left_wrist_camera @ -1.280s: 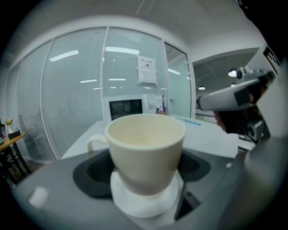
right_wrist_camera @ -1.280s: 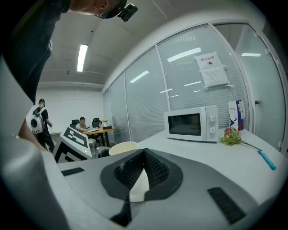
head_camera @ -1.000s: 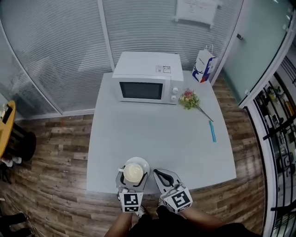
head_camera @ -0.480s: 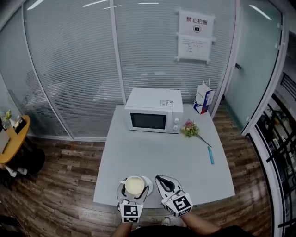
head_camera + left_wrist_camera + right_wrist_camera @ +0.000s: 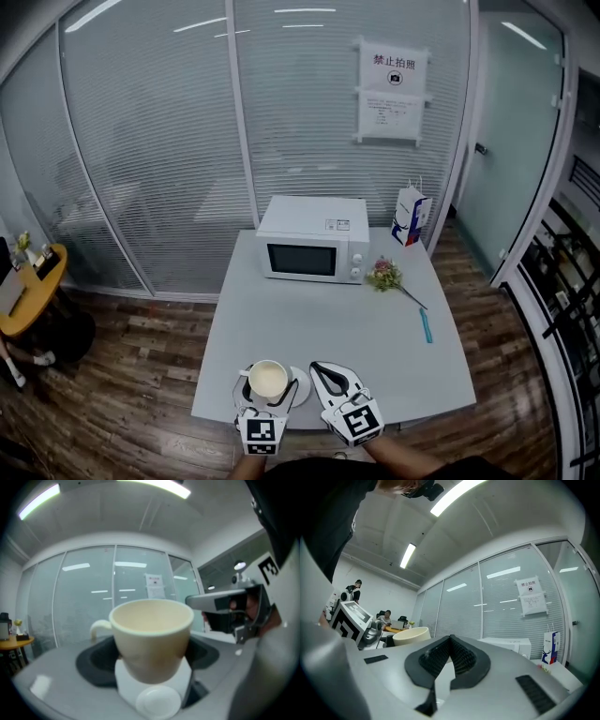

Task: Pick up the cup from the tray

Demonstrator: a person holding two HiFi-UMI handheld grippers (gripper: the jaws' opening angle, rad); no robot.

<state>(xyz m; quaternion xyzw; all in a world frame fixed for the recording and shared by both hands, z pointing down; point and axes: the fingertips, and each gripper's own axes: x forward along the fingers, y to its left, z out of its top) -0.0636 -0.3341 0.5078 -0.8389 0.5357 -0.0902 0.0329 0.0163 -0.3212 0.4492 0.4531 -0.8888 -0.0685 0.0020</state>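
Gripping the cup (image 5: 152,637) between its fingers (image 5: 91,663) is the left gripper (image 5: 268,392); the right gripper's (image 5: 450,641) fingers meet empty.

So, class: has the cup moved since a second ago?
Yes, slightly: the cup has shifted left against the white plate, uncovering more of the plate's right side.

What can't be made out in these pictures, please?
- Head view: the cup covers most of the tray; whether they touch is unclear.
- Head view: the notice print is too small to read.
- Head view: the blue item by the flowers is too small to identify.
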